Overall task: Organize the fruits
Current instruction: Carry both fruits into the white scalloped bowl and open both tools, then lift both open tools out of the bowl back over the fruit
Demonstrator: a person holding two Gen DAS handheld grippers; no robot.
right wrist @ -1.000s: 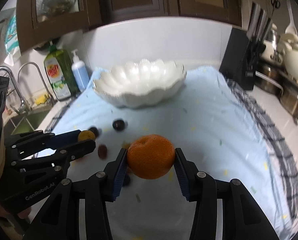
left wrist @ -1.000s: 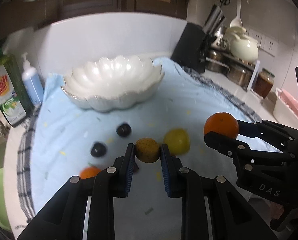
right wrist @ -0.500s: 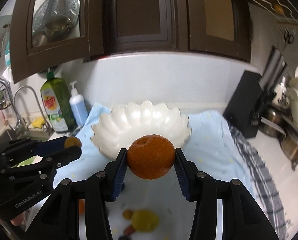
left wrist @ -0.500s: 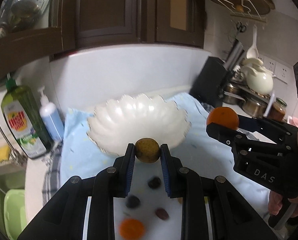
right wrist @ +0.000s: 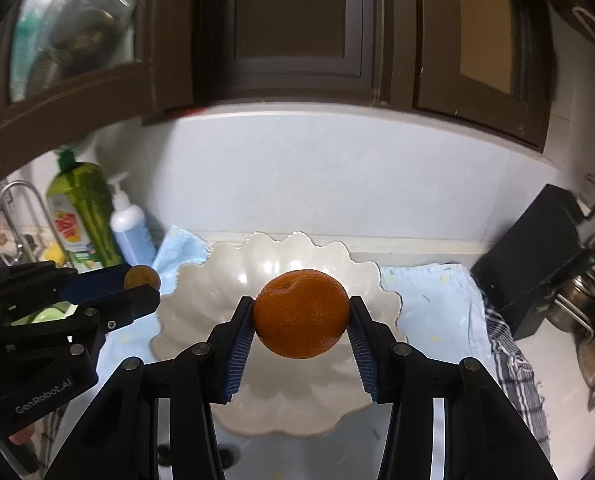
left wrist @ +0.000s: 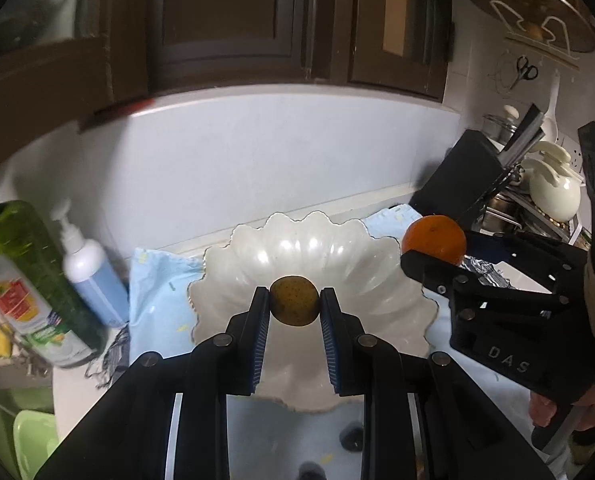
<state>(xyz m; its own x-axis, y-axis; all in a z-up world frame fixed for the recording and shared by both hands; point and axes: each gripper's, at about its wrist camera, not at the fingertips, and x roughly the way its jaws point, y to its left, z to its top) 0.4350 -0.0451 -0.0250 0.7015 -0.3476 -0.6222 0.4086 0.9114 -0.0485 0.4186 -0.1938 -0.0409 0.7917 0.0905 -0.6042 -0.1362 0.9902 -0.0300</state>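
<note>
1. Our left claw (left wrist: 294,306) is pinching a small brownish-yellow speckled fruit (left wrist: 295,300) between its blue pads, held in the air over the white scalloped bowl (left wrist: 297,248).
2. Our right claw (right wrist: 300,322) is pinching a mandarin (right wrist: 300,314), its pads pressed against both sides, also hanging over the bowl's hollow.
4. In the left wrist view the right claw and its mandarin show at 3 o'clock, just past the bowl's rim; in the right wrist view the left claw with its speckled fruit shows at 9 o'clock, beside the opposite rim.
5. The bowl stands on a light blue cloth (right wrist: 429,292) spread on the worktop, with nothing visible inside it.
6. A green dish soap bottle (right wrist: 83,216) and a blue pump bottle (right wrist: 131,230) stand at 10 o'clock of the bowl.
7. A black knife block (left wrist: 463,180) stands at 2 o'clock.
8. Dark small fruits (left wrist: 351,438) lie blurred on the cloth at 6 o'clock, below our fingers.
</note>
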